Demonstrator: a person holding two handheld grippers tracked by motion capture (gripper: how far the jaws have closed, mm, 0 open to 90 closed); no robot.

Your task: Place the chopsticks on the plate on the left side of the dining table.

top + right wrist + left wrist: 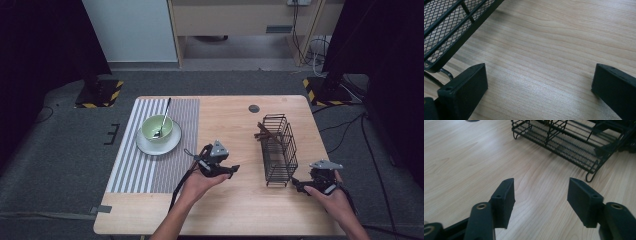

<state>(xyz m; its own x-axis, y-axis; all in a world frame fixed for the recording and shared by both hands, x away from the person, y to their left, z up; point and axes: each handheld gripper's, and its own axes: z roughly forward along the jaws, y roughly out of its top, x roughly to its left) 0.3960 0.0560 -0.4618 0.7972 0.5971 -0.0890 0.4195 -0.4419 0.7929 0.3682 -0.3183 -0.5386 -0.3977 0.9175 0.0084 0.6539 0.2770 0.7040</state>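
A: Item count on the counter (235,200)?

B: One black wire rack (279,150), one green bowl (157,127), one white plate (145,145) under it, one spoon (163,120) resting in the bowl, one striped placemat (135,165). Brown sticks (264,134) sit in the far end of the rack; their number cannot be told. Two claws.

A: Claw states?

B: Left claw (233,170): released, jaws parted with bare wood between them, nothing gripped. Right claw (296,184): released, jaws wide apart over bare wood, nothing gripped.

A: Rack position?

B: Right half of the counter, between the two claws. The left claw points at it from just beside its left side; the right claw sits at its near right corner, close to one wire foot (446,72).

A: Obstructions?

B: The bowl set stands well apart on the placemat. A round dark cap (254,108) lies in the counter surface beyond the rack.
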